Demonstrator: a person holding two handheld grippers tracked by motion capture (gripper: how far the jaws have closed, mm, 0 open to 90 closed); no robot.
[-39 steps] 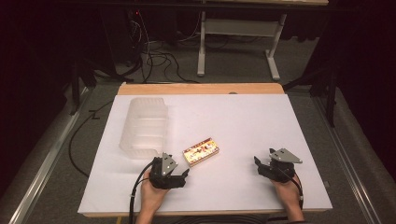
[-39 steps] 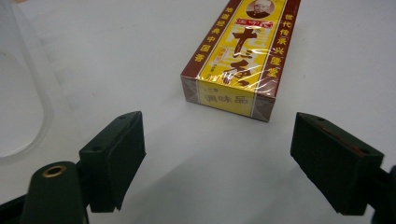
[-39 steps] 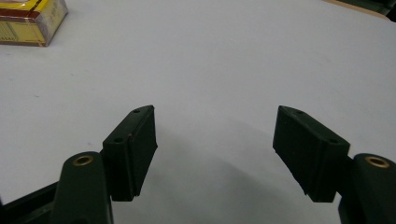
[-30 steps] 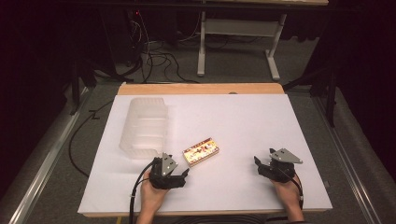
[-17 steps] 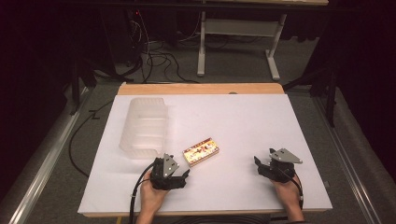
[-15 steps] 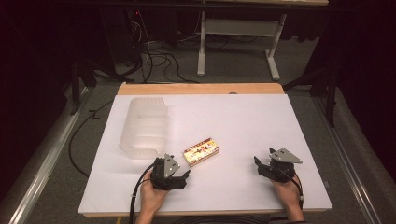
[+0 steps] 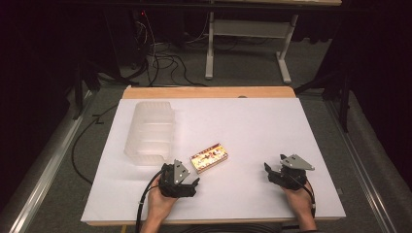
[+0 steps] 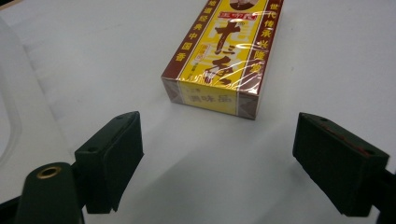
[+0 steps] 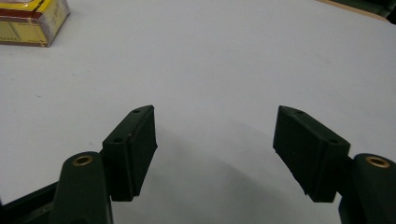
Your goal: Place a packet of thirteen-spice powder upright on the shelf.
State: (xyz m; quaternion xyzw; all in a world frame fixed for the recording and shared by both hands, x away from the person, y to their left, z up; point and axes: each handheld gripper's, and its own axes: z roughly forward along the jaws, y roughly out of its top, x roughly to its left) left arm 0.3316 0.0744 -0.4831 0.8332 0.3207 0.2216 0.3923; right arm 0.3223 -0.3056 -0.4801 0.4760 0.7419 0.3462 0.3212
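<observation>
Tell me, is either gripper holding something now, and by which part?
Nothing is held. The left gripper has just been opening, jaws empty, the yellow box lying ahead of them. The right gripper is open over bare table.

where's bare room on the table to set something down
Free: the white sheet right of the clear bin and beyond the box, and between the left gripper and right gripper. Crowded: bin, box and left gripper.

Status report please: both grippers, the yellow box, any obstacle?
Left gripper open, jaws just widened, box ahead, untouched. Right gripper open, empty. Nothing between.
</observation>
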